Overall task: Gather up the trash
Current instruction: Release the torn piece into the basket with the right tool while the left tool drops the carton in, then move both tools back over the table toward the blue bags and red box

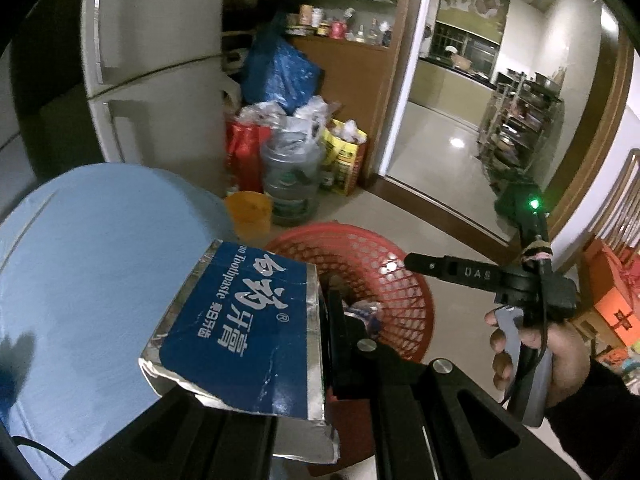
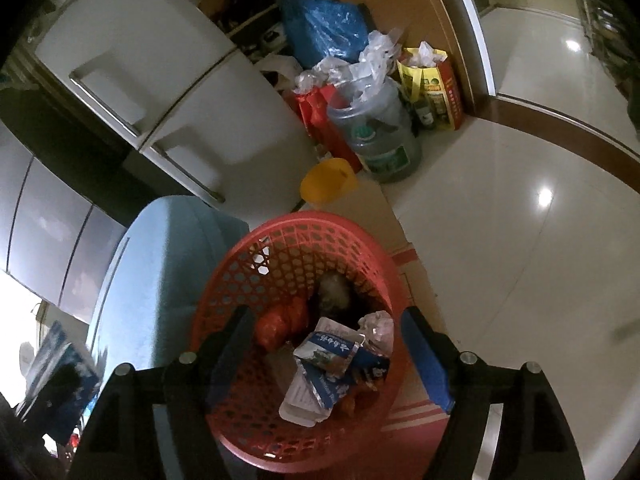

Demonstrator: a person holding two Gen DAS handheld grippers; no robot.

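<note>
My left gripper [image 1: 280, 364] is shut on a blue and silver toothpaste box [image 1: 240, 320] and holds it over the edge of the light blue table [image 1: 92, 264], just left of the red mesh basket [image 1: 360, 256]. In the right wrist view my right gripper [image 2: 326, 356] is open and empty, right above the red basket [image 2: 256, 264]. The basket holds crushed blue-and-white cartons [image 2: 332, 364], an orange wrapper [image 2: 280, 324] and other scraps. The toothpaste box shows blurred at the far left of the right wrist view [image 2: 60, 364]. The right gripper's body is held by a hand in the left wrist view [image 1: 516, 280].
A white fridge [image 1: 160, 60] stands behind the table. A water jug stuffed with plastic [image 2: 376, 128], red and yellow bags, a blue bag [image 2: 324, 24] and a small orange bucket [image 2: 328, 180] crowd the floor beyond the basket. A doorway [image 1: 460, 120] opens to the right.
</note>
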